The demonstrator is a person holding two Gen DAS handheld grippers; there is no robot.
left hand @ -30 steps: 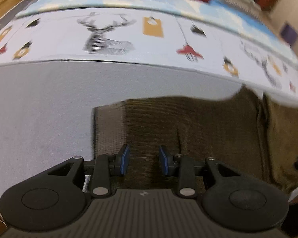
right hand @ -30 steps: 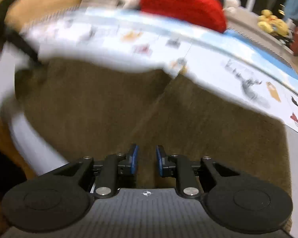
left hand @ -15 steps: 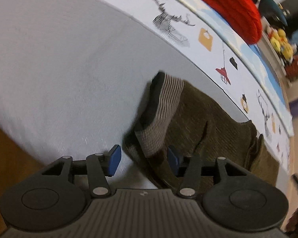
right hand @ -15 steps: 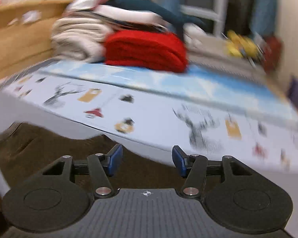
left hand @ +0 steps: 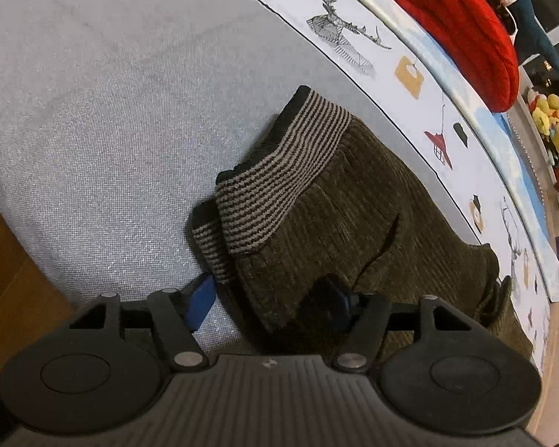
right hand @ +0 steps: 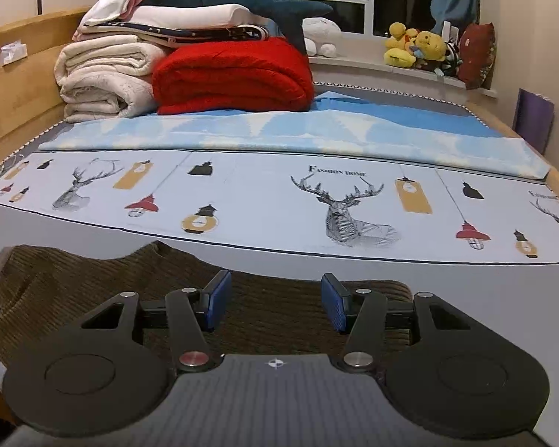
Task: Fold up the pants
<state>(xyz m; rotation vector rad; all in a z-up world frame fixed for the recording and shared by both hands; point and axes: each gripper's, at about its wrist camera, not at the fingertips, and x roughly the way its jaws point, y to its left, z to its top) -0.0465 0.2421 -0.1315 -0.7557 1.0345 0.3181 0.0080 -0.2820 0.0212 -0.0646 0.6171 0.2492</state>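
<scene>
Brown corduroy pants [left hand: 354,223] with a striped knit waistband [left hand: 279,182] lie folded on the grey sheet [left hand: 93,111] of a bed. My left gripper [left hand: 268,300] points down at the near corner of the waistband. Its jaws are opening, with the fabric's corner between them. The left pad [left hand: 201,300] stands clear of the cloth, and the fabric partly covers the right pad. In the right wrist view the pants [right hand: 93,298] spread flat below my right gripper [right hand: 275,303], which is open, holds nothing and hovers just above the cloth.
A sheet printed with deer and lanterns [right hand: 279,201] and a blue blanket [right hand: 316,130] cover the bed behind. A red blanket [right hand: 234,74], white blankets [right hand: 104,74] and a plush shark are stacked at the back. Plush toys [right hand: 417,44] line the windowsill. The wooden bed frame [left hand: 11,279] runs at the left.
My left gripper rolled and sank toward the waistband corner, its jaws widening around it. My right gripper opened, rose off the pants and swung to face across the bed.
</scene>
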